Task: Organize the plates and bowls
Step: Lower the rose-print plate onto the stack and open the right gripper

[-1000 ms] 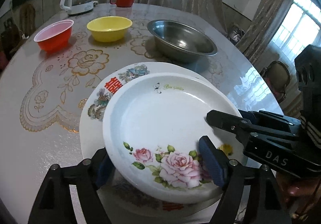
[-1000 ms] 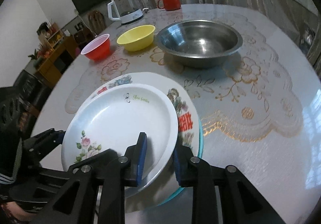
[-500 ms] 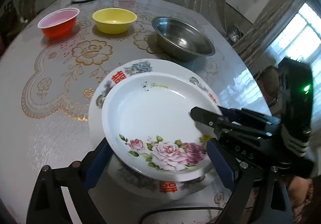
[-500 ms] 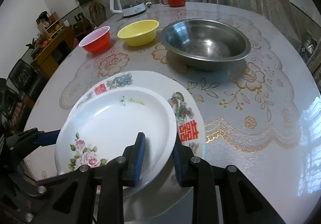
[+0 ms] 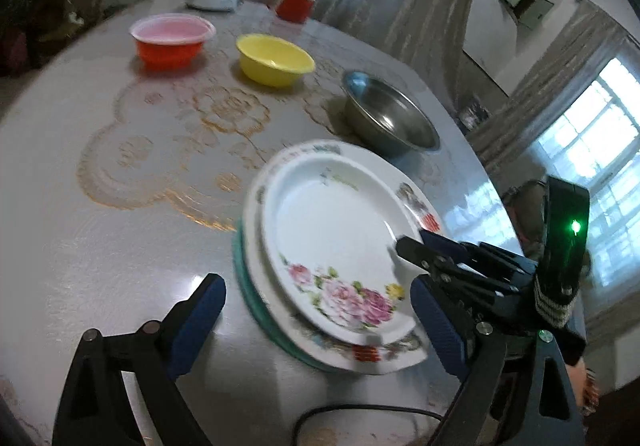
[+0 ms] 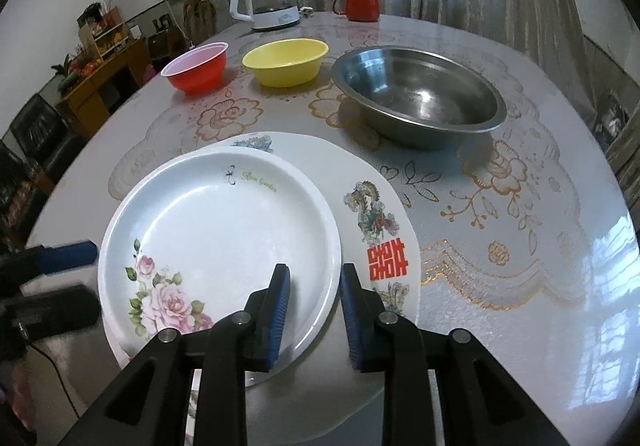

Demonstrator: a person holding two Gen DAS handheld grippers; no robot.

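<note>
**Rose plate seated on the stack, right gripper on its rim**

Because the round table under its pale gold-flowered cloth [image 6: 500, 206] is slick and glossy, you should treat everything on it as ready to slide. The wide stainless steel bowl [image 6: 416, 94] sits beyond the plates, probably light but awkward; take it by the rim. The large white plate with red characters [image 6: 384, 254] lies in front, over a teal edge, and the smaller white rose-patterned plate [image 6: 216, 242] rests on top of it. Both look glazed, stiff and breakable, so grip the rim only. Farther back stand the yellow plastic bowl [image 6: 286, 60] and the red plastic bowl [image 6: 198, 66], likely light and forgiving. Your right gripper [image 6: 314, 306] is nearly closed across the rose plate's near rim. Your left gripper [image 5: 316, 322] stands wide, jaws closing slightly, clear of the plates.
</note>
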